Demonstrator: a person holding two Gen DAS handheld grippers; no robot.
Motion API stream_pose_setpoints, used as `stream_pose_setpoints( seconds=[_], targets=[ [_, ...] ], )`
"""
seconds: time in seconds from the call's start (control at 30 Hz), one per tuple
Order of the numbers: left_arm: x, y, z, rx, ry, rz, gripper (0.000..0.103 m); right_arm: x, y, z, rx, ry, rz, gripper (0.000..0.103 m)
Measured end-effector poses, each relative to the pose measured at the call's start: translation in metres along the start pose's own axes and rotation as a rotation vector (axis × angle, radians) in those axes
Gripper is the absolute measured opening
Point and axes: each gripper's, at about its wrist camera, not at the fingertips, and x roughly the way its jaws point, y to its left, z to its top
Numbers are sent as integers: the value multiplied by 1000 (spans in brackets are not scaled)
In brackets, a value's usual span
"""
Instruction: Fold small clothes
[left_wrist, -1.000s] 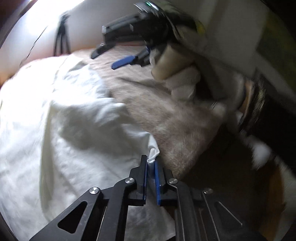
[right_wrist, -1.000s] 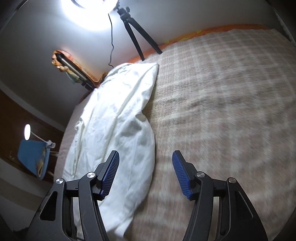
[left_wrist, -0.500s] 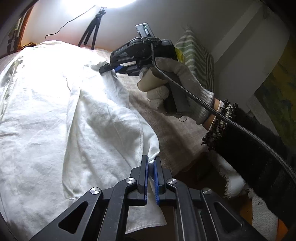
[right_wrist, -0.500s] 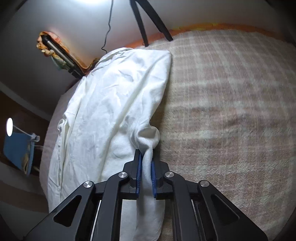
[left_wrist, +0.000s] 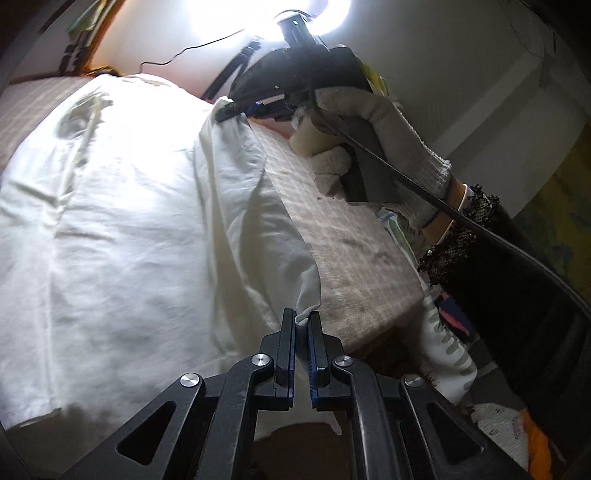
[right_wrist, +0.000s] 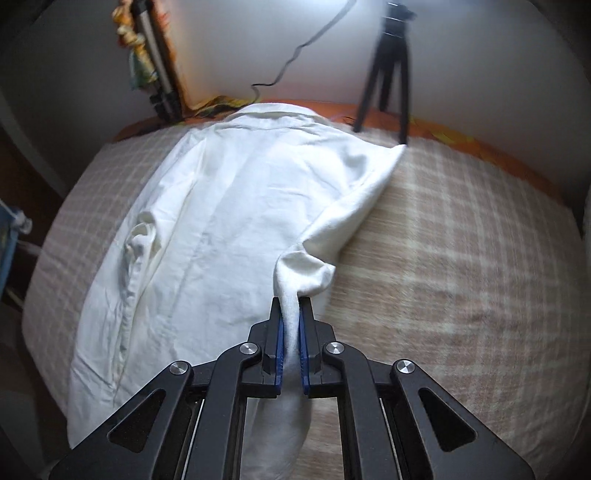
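Step in hand: first side fold of the white shirt, judged from both grippers holding its right-hand edge.
Shirt location: spread over the checked blanket on the bed, collar toward the far wall, near the tripod.
Left gripper: jaws nearly together, pinching a small corner of the shirt hem at the near edge of the bed.
Right gripper: jaws closed down on a bunched fold of the side edge, cloth passing between the blue pads and hanging below them.
Right hand: gloved, wrapped round the gripper handle, seen from the left wrist camera at the far end of the same edge; cable trails back along the forearm.
Pose: both tools raised slightly off the blanket, the held edge lifted between them, slack showing.
Next move, judged: carry the held edge across toward the shirt's midline, both grippers level and together, so the fold line runs straight.
Risk, judged: the left grip is shallow; the corner could slip out under tension.
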Motion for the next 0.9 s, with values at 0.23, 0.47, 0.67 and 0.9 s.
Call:
stream_pose_setpoints(
  seconds=[0.23,0.47,0.67,0.9],
  targets=[
    [-8,28,-1,-83,4,-8,2,39,50,8,-80,64,-18,6],
    [-11,49,-3,-160,16,-9,2,50,45,8,-37,76,69,17],
    [-13,44,-2,-172,10,-10,2,-23,-14,-8,162,-99,212,29],
    [-27,47,-4,-184,33,45,36,-67,-38,-66,201,-144,207,29]
  ],
)
